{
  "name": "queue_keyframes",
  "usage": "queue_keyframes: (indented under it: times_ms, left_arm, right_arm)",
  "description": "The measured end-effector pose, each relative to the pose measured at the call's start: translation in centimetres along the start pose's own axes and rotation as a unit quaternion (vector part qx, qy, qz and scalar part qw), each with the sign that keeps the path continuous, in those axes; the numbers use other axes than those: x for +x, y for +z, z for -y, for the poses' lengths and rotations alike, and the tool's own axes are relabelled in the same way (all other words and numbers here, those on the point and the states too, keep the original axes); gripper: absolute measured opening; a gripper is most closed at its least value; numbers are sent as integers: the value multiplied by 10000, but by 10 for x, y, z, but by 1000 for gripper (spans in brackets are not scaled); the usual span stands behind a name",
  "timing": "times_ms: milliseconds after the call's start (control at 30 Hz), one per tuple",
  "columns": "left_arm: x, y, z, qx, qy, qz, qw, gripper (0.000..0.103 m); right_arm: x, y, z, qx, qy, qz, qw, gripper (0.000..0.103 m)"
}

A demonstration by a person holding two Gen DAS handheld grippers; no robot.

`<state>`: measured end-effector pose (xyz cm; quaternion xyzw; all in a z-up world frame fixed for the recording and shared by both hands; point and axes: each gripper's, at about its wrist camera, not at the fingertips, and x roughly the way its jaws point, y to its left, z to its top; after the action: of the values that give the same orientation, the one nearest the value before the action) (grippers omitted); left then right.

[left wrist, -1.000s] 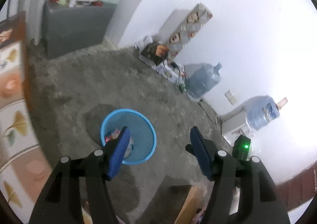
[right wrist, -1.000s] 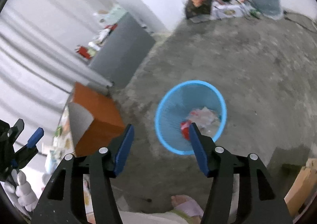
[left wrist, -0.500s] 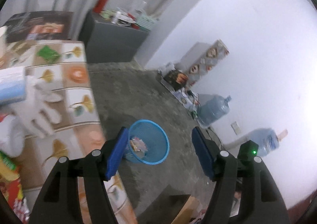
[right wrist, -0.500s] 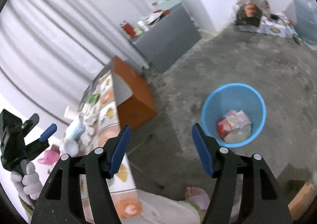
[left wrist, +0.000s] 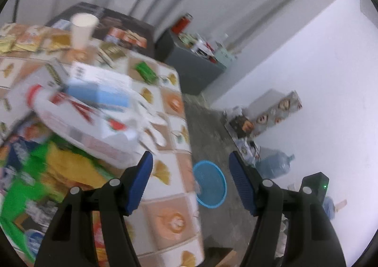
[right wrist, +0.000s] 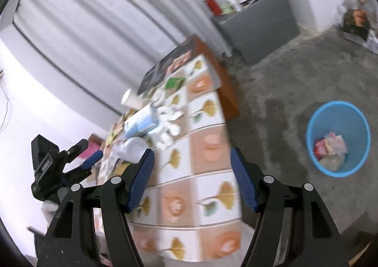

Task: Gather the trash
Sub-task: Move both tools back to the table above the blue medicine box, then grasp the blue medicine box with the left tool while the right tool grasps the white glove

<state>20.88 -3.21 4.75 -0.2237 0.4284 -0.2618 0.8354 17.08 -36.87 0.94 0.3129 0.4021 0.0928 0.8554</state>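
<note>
Wrappers (right wrist: 330,146) inside round blue mesh bin (right wrist: 354,111)

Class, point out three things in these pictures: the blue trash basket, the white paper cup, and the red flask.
blue trash basket (right wrist: 316,122): right wrist view, inner wall.
white paper cup (left wrist: 82,30): left wrist view, side wall.
red flask (right wrist: 212,4): right wrist view, body.

Right tool (right wrist: 191,167) spread wide and empty above the counter's (right wrist: 208,186) edge.
The blue bin (right wrist: 338,138) stands on the floor at right, wrappers inside; the left tool (right wrist: 93,160) shows at far left.
</note>
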Motion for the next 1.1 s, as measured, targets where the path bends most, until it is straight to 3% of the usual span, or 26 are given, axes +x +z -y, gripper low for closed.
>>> queue_keyframes:
  times_ms: [167, 333, 433, 567, 700, 767, 1000, 1100]
  left_arm:
    - [-38, 37, -38, -8, 206, 232, 9995, 65]
    - [-42, 73, -67, 305, 605, 96, 9977, 65]
    - [-24, 90, -80, 566, 800, -260, 9948, 65]
    - [2, 100, -92, 1013, 882, -537, 9895, 68]
    - [43, 115, -113, 1038, 1088, -1112, 9823, 69]
    - [57, 124, -120, 1096, 1245, -1211, 9787, 69]
    - [95, 142, -133, 1373, 1292, -1685, 9675, 76]
    - [106, 146, -140, 1368, 1427, -1781, 9639, 76]
  right_arm:
    - [35, 9, -38, -125, 172, -361, 9991, 64]
    - [76, 20, -61, -239, 134, -694, 9972, 64]
    - [101, 29, -74, -359, 85, -867, 9956, 64]
    - [145, 39, -83, -629, -388, -1100, 9912, 64]
    - [180, 41, -88, -1011, -585, -1287, 9848, 64]
    - [193, 42, -90, -1211, -713, -1362, 9807, 63]
    - [230, 42, -98, -2024, -1043, -1604, 9604, 57]
    - [241, 38, -100, -2293, -1149, -1653, 9523, 48]
